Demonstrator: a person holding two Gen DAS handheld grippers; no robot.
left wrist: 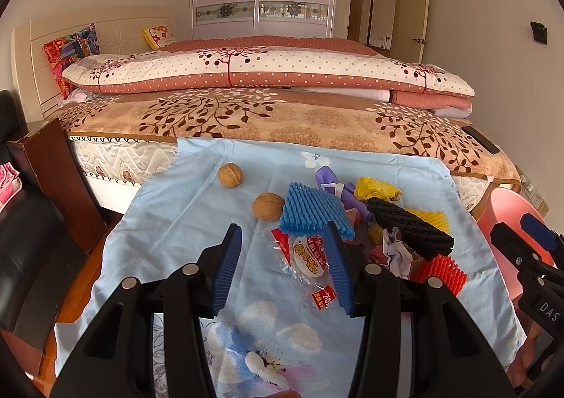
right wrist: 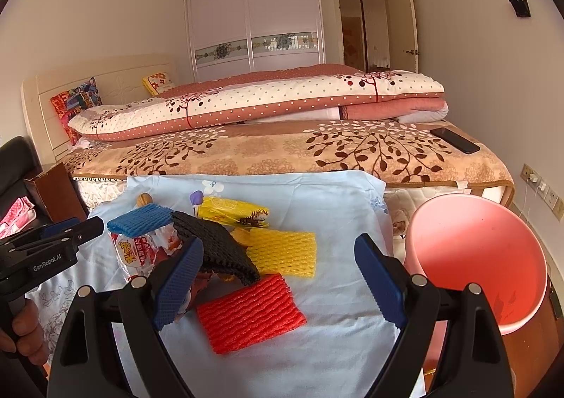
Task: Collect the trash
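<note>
Between the spread, empty jaws of the left gripper point(left wrist: 285, 267), one clear snack wrapper point(left wrist: 310, 259) with red and yellow print lies flat on the blue floral cloth point(left wrist: 183, 207) covering the tabletop. Ahead of them: two walnuts point(left wrist: 230, 175) and one blue foam net point(left wrist: 312, 209). Under the right gripper point(right wrist: 278, 278), jaws likewise wide apart and empty, lies one red foam net point(right wrist: 250, 313); ahead sit one black foam net point(right wrist: 218, 246) and one yellow foam net point(right wrist: 282, 252). Right of these jaws stands one pink bin point(right wrist: 476, 257).
</note>
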